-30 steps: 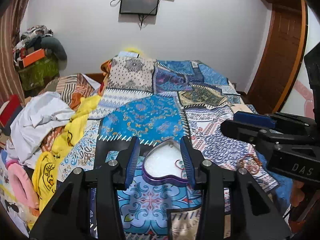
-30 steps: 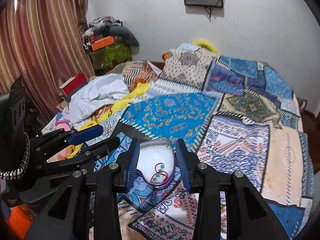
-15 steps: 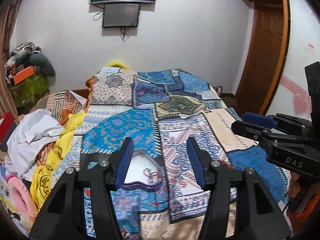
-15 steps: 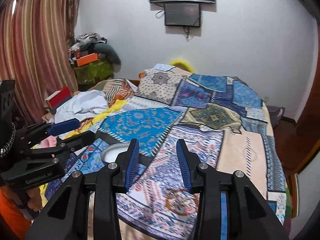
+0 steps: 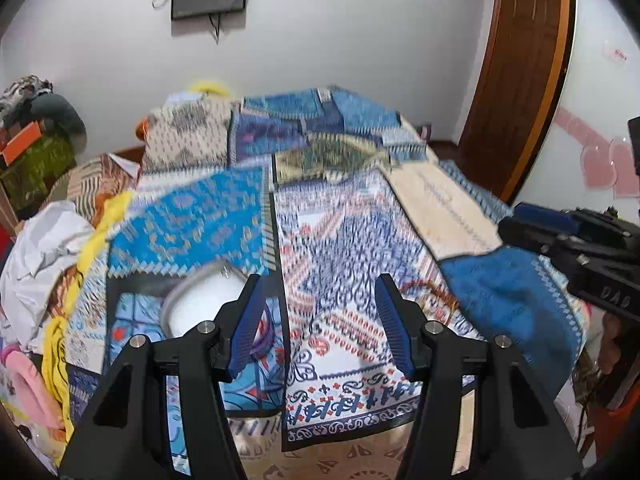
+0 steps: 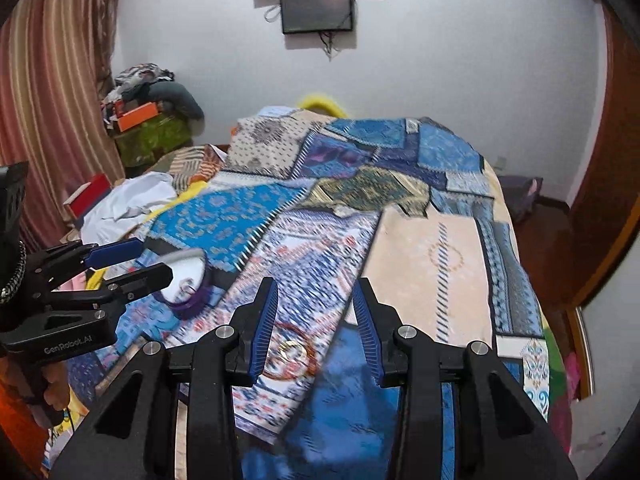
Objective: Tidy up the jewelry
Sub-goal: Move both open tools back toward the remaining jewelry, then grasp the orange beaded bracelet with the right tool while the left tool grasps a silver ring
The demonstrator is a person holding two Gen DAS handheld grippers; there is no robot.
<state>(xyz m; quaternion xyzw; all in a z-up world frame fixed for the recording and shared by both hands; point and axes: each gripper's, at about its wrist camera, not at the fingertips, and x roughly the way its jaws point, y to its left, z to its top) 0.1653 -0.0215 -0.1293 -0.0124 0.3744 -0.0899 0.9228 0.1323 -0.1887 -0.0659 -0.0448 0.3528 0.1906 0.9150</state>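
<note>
While both views are smeared by motion, the layout reads clearly enough. Left tool is held over the bed with its blue pads spread wide and nothing between them. Right tool likewise stands apart, gripping nothing; in the left view it enters from 3 o'clock.

Bangles, a small loose heap of red and gold rings, lie on the patchwork quilt low between the right tool's pads, nearer the left one, not touched by either. In the left view they show at about 2 o'clock of the left tool's right pad, close to the quilt's near right corner.

Tray, a white dish with a purple rim, sits on the quilt at 10 o'clock of the left tool, partly hidden by its left pad. From the right view the tray lies at 10 o'clock, just behind the left tool's fingers. Tray and bangles are well apart, with bare quilt between them.

Clothes crowd the bed's left edge at 9 o'clock. Its right edge drops off near the door, and the far half of the quilt is open up to the wall.

Lettering on the left tool's body reads "GenRobot.AI"; the right tool's body carries "DAS".
</note>
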